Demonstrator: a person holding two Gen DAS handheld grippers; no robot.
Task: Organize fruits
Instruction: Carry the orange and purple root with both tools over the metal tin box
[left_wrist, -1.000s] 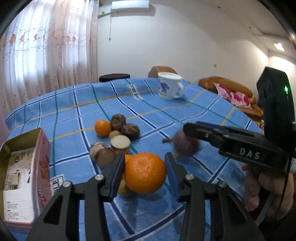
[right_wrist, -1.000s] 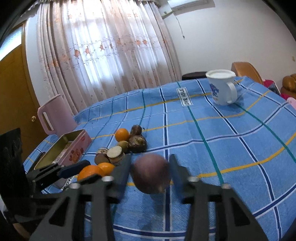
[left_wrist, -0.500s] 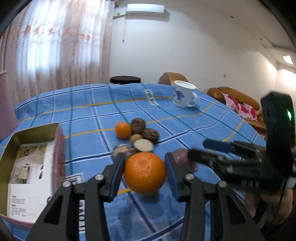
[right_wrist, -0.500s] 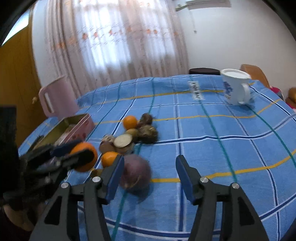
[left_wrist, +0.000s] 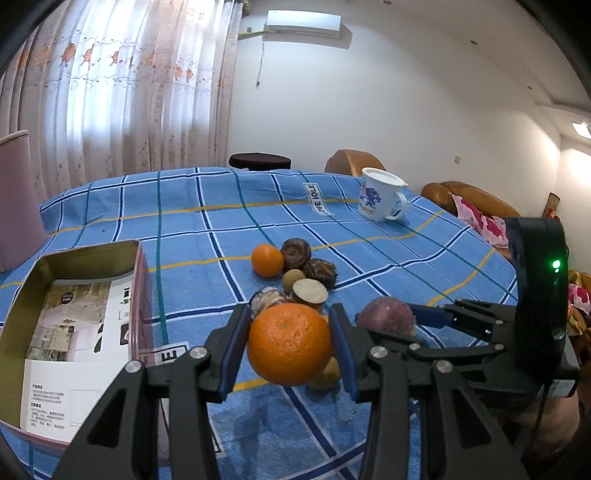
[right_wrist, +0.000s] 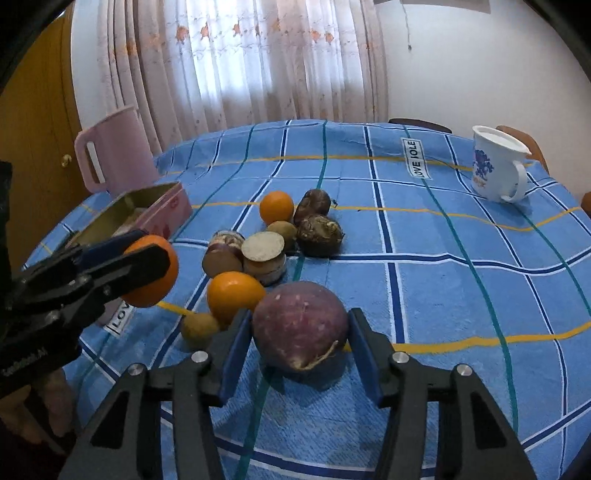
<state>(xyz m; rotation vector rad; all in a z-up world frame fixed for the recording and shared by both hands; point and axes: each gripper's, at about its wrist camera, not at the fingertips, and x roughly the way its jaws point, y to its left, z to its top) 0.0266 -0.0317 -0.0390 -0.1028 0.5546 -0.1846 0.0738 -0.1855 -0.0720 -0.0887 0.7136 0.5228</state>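
My left gripper (left_wrist: 289, 314) is shut on a large orange (left_wrist: 290, 343) and holds it above the blue checked tablecloth, just right of an open tin box (left_wrist: 142, 295). From the right wrist view that orange (right_wrist: 164, 284) hangs at the left. A round purple fruit (right_wrist: 301, 325) with a dry stem rests on the cloth between the pads of my right gripper (right_wrist: 299, 317). The jaws are closing and the pads stand close beside the fruit, without a visible squeeze. The left wrist view shows the purple fruit (left_wrist: 386, 319) right of the orange.
A cluster lies mid-table: a small orange (right_wrist: 276, 207), brown fruits (right_wrist: 319, 230), cut pieces (right_wrist: 264, 254), another orange (right_wrist: 234, 295) and a small yellowish fruit (right_wrist: 199, 328). A pink jug (right_wrist: 114, 147) stands behind the tin. A white mug (right_wrist: 495, 170) is far right.
The right gripper let the purple fruit go; it now sits on the cloth, and the jaws spread wide, then narrowed around it. The left gripper carried the orange nearer the tin.
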